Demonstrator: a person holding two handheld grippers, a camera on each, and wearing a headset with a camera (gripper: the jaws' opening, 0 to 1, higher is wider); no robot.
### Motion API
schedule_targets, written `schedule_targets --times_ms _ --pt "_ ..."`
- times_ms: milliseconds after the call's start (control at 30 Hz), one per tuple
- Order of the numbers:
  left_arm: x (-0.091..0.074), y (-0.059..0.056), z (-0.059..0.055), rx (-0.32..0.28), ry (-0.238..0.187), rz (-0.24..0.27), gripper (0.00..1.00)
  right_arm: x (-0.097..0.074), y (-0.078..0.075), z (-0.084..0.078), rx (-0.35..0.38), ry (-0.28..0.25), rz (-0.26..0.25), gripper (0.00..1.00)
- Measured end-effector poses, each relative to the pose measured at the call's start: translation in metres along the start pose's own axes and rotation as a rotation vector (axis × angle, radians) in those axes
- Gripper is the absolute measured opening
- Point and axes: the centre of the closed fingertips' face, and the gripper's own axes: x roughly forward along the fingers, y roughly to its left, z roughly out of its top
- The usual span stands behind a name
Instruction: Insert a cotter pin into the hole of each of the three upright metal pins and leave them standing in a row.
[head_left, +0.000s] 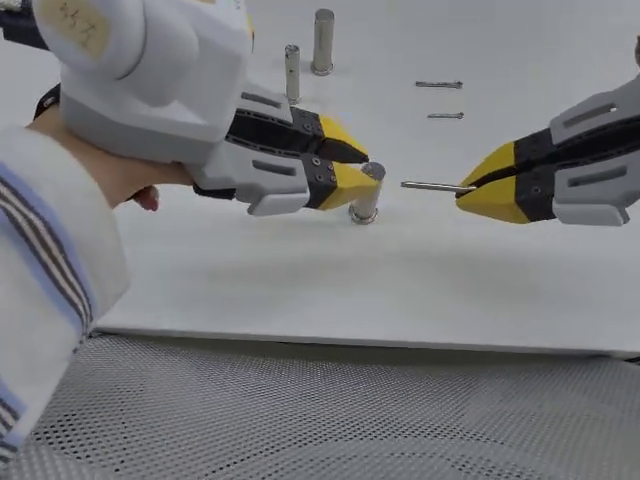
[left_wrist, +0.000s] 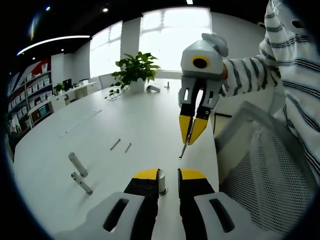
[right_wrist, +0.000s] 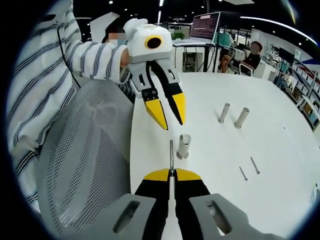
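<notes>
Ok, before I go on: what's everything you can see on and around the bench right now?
upright metal pins: 3, silver, one nearest the front table edge, two farther back
loose cotter pins: 2, silver, lying on the table right of the far pins
held cotter pin: 1, silver, level, tip toward the nearest metal pin
table: 1, white
mesh chair back: 1, grey, at the front table edge
potted plant: 1, green, far end of the table
left gripper: 1, grey and black with yellow tips, open, jaws either side of the nearest metal pin
right gripper: 1, same colours, shut on the held cotter pin
striped sleeve: 1, white with stripes, behind the left gripper
</notes>
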Motion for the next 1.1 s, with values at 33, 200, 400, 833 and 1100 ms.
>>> schedule_targets --times_ms 33,200,400,833,1100 --pt "0.001 0.003 -0.001 0.000 0.007 0.008 0.13 0.001 -0.002 -0.001 0.006 -0.001 -0.004 0.00" --pt "0.007 0.007 -0.004 0.007 0.035 0.022 0.20 0.008 -0.011 -0.008 0.028 0.004 -0.023 0.00" --pt "0.014 0.014 -0.012 0.022 0.070 0.022 0.23 0.012 -0.017 -0.008 0.043 -0.005 -0.030 0.00" --pt "0.023 0.015 -0.018 0.032 0.108 -0.003 0.15 0.024 -0.019 -0.010 0.056 -0.001 -0.013 0.00" --pt "0.024 0.015 -0.018 0.032 0.109 -0.021 0.10 0.027 -0.022 -0.012 0.058 0.000 -0.008 0.00"
